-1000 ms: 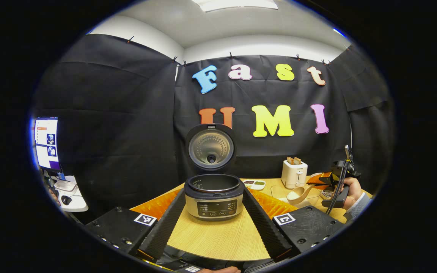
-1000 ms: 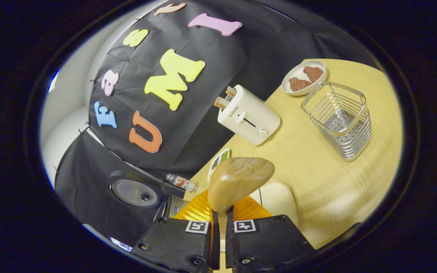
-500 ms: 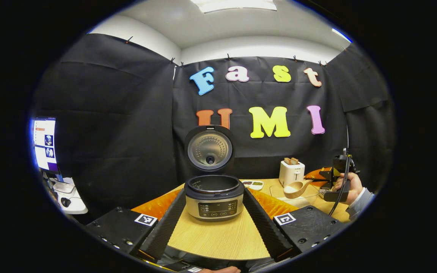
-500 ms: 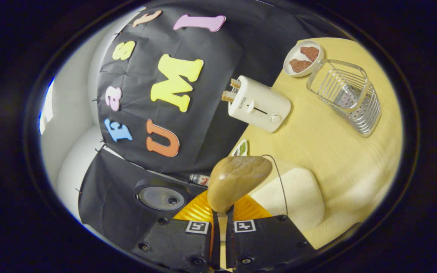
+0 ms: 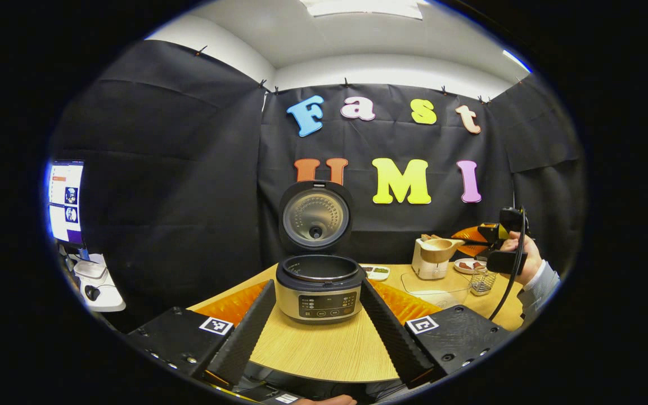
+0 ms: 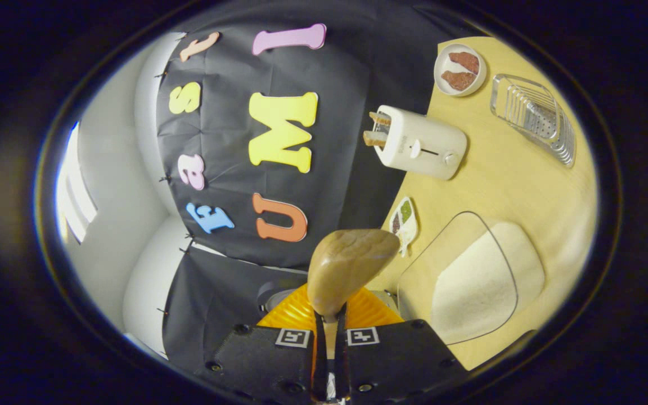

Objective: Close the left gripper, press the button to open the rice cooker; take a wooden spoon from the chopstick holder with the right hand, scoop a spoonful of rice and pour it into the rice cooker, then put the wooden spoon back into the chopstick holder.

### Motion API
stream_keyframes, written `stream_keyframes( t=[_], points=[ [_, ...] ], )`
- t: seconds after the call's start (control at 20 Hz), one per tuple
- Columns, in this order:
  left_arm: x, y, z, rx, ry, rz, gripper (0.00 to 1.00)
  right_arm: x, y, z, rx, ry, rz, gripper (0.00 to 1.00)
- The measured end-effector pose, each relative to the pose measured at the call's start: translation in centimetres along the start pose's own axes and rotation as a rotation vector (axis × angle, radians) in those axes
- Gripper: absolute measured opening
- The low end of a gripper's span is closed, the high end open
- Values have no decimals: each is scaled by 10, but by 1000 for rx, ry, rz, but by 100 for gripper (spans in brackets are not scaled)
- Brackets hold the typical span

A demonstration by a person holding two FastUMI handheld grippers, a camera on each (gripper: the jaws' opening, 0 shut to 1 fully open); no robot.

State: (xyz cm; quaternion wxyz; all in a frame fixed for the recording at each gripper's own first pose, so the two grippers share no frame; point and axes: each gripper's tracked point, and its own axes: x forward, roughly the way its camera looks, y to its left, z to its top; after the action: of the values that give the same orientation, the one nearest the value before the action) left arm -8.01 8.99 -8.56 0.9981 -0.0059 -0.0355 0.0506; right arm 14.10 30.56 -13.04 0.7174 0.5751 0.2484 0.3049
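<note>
The rice cooker (image 5: 318,288) stands on the table with its lid (image 5: 315,216) raised and the pot uncovered. My left gripper (image 5: 317,286) is open, one finger on each side of the cooker, touching nothing. At the right, a hand holds my right gripper (image 5: 490,239), which carries the wooden spoon (image 5: 439,246) in the air in front of the toaster (image 5: 425,265). In the right gripper view my right gripper (image 6: 329,334) is shut on the spoon's handle. The spoon's bowl (image 6: 349,264) shows its underside, so its contents are hidden. The glass bowl of rice (image 6: 470,281) lies below it.
The wire chopstick holder (image 6: 538,118) stands past the rice bowl, beside a plate of brown pieces (image 6: 460,70). A toaster (image 6: 422,143) with bread and a small dish (image 6: 404,219) sit by the back wall. A monitor (image 5: 65,202) is far left.
My right gripper has lifted the spoon out of the rice bowl, higher above the table, and rolled further. The left gripper has barely moved.
</note>
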Motion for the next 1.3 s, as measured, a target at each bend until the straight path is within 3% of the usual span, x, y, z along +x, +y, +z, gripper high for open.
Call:
stream_keyframes(
  t=[0.45, 0.75, 1.05, 1.3],
  points=[
    [-15, 23, 3, 51, 4, 25, 96, 56, 50, -53, -47, 71, 9, 11],
    [-24, 32, 8, 78, 0, 36, 96, 108, 52, -94, -171, 130, -89, 10],
    [-25, 36, -11, 48, 48, 28, 96, 161, 42, -126, -410, 184, -214, 11],
    [-24, 40, -5, 42, 43, 31, 96, 183, 47, -129, -663, 163, -274, 11]
  ],
)
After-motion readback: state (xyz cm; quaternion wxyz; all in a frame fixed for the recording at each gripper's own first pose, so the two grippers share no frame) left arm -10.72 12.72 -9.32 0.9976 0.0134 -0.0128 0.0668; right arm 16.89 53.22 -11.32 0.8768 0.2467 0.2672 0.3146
